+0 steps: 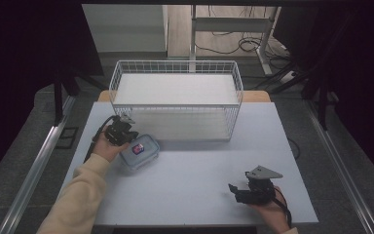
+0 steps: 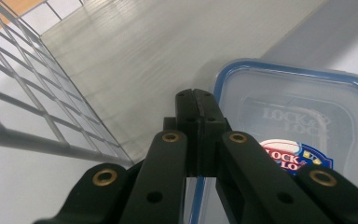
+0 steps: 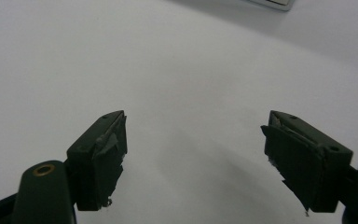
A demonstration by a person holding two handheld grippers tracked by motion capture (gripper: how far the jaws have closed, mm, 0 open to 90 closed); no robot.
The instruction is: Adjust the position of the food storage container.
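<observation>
- Front-left of the wire basket, on the table: lidded container, flat, long axis diagonal.
- left gripper jaws closed, tips just beside the container's rim.
- right gripper near-right, jaws wide, empty.

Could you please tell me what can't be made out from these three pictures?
- Whether the left gripper pinches the container's edge: left gripper view, the shut jaws and black linkage cover the contact.
- The container's contents: both views, the cloudy lid and label hide them.
- The label's full wording: left gripper view, cut off by the jaw arm.
- The wire basket's far wall base: high view, too fine to tell.
</observation>
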